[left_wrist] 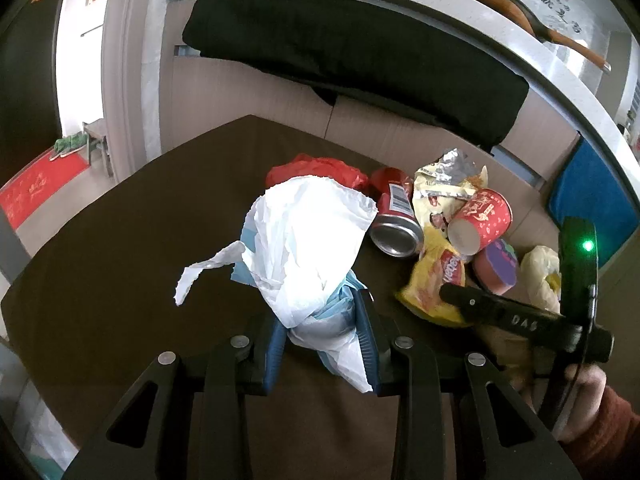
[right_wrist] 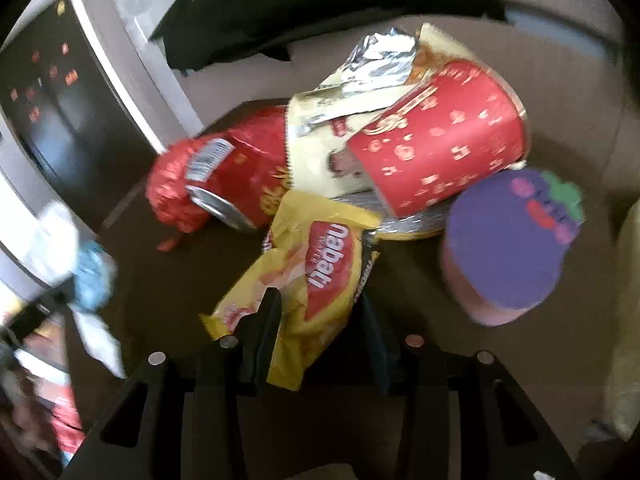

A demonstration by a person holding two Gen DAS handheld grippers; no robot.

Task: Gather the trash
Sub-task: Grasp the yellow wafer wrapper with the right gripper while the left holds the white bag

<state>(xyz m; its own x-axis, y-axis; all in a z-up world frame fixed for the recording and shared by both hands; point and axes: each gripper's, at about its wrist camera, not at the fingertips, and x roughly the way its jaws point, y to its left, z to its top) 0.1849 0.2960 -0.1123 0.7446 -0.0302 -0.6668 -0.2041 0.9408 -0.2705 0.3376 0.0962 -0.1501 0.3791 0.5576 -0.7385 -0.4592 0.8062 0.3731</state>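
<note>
— While my left claw (left_wrist: 320,320) squeezes the white plastic bag (left_wrist: 308,240), what is that red thing behind it?

— That is a red bag (left_wrist: 316,170), all crumpled up on the brown table (left_wrist: 120,240). Next to it lies a red can (left_wrist: 394,212) on its side.

— What comes after the can?

— A torn foil packet (left_wrist: 444,184), then a red paper cup (left_wrist: 482,220) tipped over on top of it. A purple tub (left_wrist: 498,266) sits just beside the cup.

— Is my right claw (right_wrist: 316,312) holding something?

— Yes! Its fingers are shut on the yellow snack wrapper (right_wrist: 316,276), at the near end of the pile. Farther right, past the tub, there is a pale yellow bag (left_wrist: 540,276).
</note>
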